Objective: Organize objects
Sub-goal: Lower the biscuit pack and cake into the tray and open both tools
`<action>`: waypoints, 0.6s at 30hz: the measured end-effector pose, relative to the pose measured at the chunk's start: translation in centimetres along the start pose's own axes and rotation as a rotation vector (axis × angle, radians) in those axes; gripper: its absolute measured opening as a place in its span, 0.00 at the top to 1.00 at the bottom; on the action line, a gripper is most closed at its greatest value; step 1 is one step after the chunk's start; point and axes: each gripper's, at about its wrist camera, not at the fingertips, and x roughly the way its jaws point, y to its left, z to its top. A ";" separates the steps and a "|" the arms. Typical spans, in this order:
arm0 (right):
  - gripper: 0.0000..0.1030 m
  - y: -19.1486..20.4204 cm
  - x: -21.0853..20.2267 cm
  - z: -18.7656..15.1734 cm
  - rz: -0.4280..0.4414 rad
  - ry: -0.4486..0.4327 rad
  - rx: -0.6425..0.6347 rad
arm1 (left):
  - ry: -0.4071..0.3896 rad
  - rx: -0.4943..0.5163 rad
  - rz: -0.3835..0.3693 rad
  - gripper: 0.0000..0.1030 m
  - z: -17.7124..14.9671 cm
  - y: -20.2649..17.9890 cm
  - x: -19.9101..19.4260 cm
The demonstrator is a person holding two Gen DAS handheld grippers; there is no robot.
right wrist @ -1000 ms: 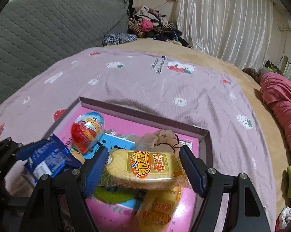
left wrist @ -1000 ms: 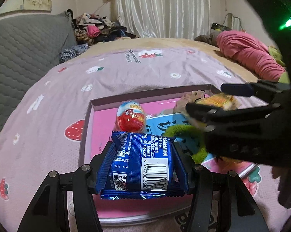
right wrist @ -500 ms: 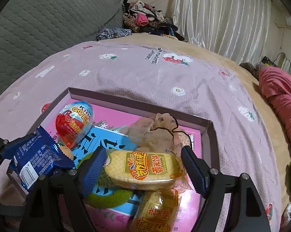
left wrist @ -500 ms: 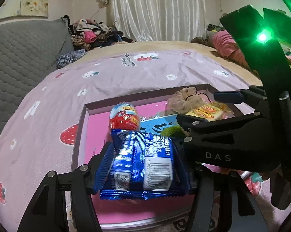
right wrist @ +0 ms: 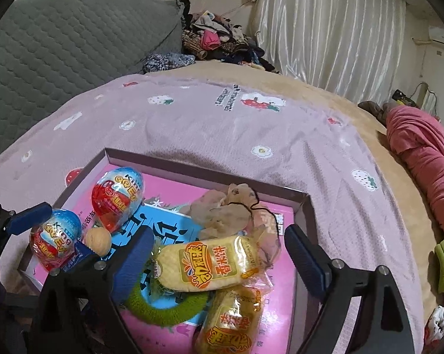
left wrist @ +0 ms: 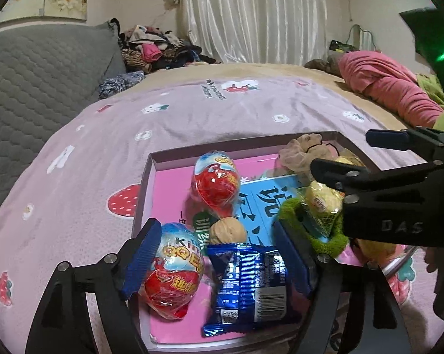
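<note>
A shallow pink box point(left wrist: 146, 177) point(right wrist: 303, 206) lies on the bedspread. My left gripper point(left wrist: 217, 253) hangs over its near corner, jaws opening. The blue biscuit packet point(left wrist: 248, 286) lies loose on the box floor between them, next to a red-and-blue toy egg point(left wrist: 174, 271). My right gripper point(right wrist: 219, 262) point(left wrist: 341, 152) is over the box's right half, jaws opening too. The yellow rice-cracker pack point(right wrist: 210, 265) rests between its pads without touching them, on a green ring point(right wrist: 163, 309) and a second yellow pack point(right wrist: 233, 321).
The box also holds a second toy egg point(left wrist: 216, 183), a walnut point(left wrist: 226, 231) and a beige scrunchie point(right wrist: 225, 209). A grey quilted headboard point(left wrist: 39, 67), a clothes heap point(left wrist: 157, 50) and a pink bundle point(left wrist: 390, 88) edge the bed.
Both jaws have widened. The blue packet has dropped from the left pads onto the box floor, uncovering an egg and a walnut. The yellow pack has settled out of the right pads.
</note>
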 end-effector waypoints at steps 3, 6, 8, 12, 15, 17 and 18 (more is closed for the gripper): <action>0.12 -0.1 -0.8 0.2 -0.004 -0.018 0.005 | 0.000 -0.001 -0.008 0.23 0.1 0.0 0.0; 0.09 -0.4 -1.5 0.3 -0.011 -0.031 0.014 | -0.002 -0.003 -0.012 0.22 0.1 0.1 -0.2; 0.08 -0.6 -2.2 0.3 -0.021 -0.041 0.022 | -0.010 -0.006 -0.016 0.21 0.2 0.2 -0.5; 0.07 -1.1 -3.5 0.3 -0.033 -0.053 0.035 | -0.015 -0.019 -0.017 0.21 0.4 0.7 -1.1; 0.03 -1.5 -4.3 0.3 -0.023 -0.054 0.054 | -0.015 -0.028 -0.013 0.21 0.5 0.9 -1.9; 0.03 -1.7 -4.9 0.4 -0.019 -0.060 0.066 | -0.026 -0.030 -0.004 0.21 0.6 1.1 -2.7; 0.03 -1.7 -5.3 0.3 -0.018 -0.063 0.071 | -0.031 -0.031 -0.002 0.21 0.7 1.1 -3.0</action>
